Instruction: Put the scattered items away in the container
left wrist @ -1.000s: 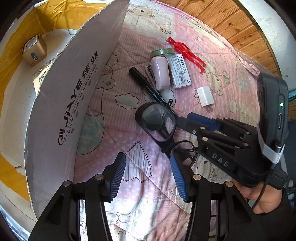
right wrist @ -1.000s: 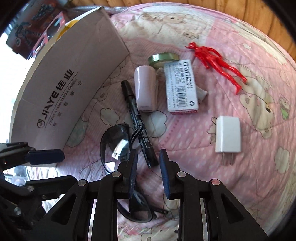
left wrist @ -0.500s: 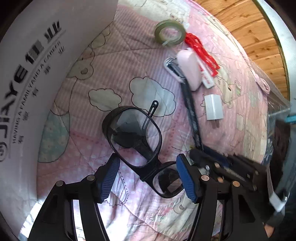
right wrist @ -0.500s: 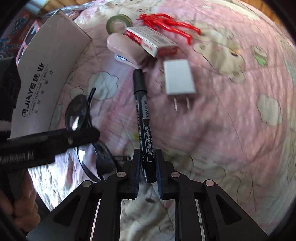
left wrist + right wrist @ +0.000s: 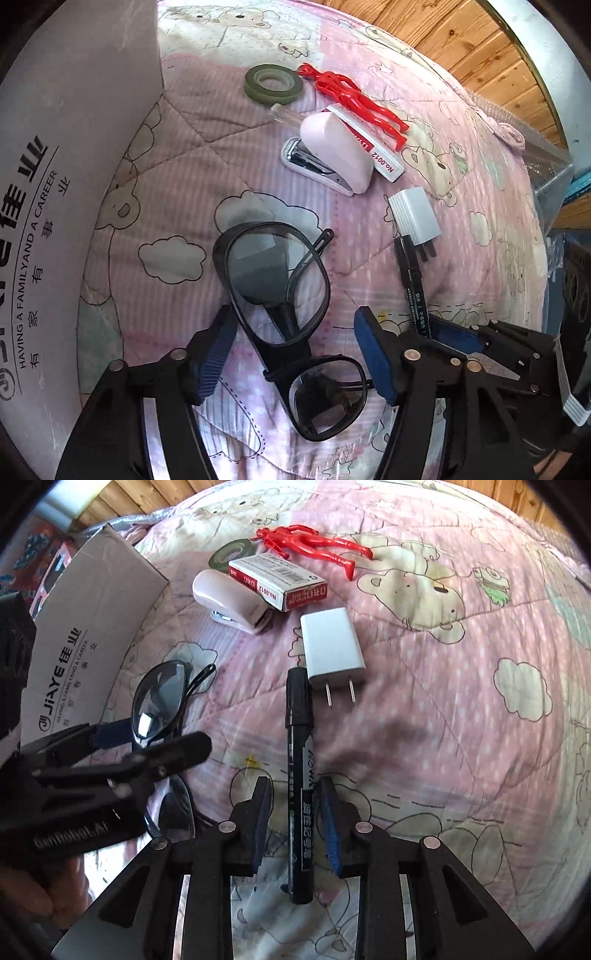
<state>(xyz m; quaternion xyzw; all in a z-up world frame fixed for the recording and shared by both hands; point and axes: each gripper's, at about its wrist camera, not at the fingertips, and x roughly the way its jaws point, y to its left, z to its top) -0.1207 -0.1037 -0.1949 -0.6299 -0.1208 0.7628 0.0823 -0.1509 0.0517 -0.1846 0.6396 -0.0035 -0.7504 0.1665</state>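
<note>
Black glasses (image 5: 277,295) lie folded on the pink quilt (image 5: 177,155). My left gripper (image 5: 295,354) is open and straddles them at the bridge, without touching. A black marker (image 5: 301,760) lies on the quilt, its cap beside a white charger (image 5: 332,646). My right gripper (image 5: 295,819) is open around the marker's lower half, with small gaps on both sides. The cardboard box (image 5: 55,221), printed JiAYE, stands at the left; its inside is hidden.
Beyond the glasses lie a pink stapler (image 5: 332,151), a staple box (image 5: 280,583), a red toy figure (image 5: 354,99) and a green tape roll (image 5: 271,86). A wooden wall (image 5: 480,44) rises behind the bed. A hand (image 5: 22,893) holds the left gripper.
The left gripper dropped over the glasses. The right gripper shut on the marker, swung its cap from the glasses to the charger, and now its fingers stand wider.
</note>
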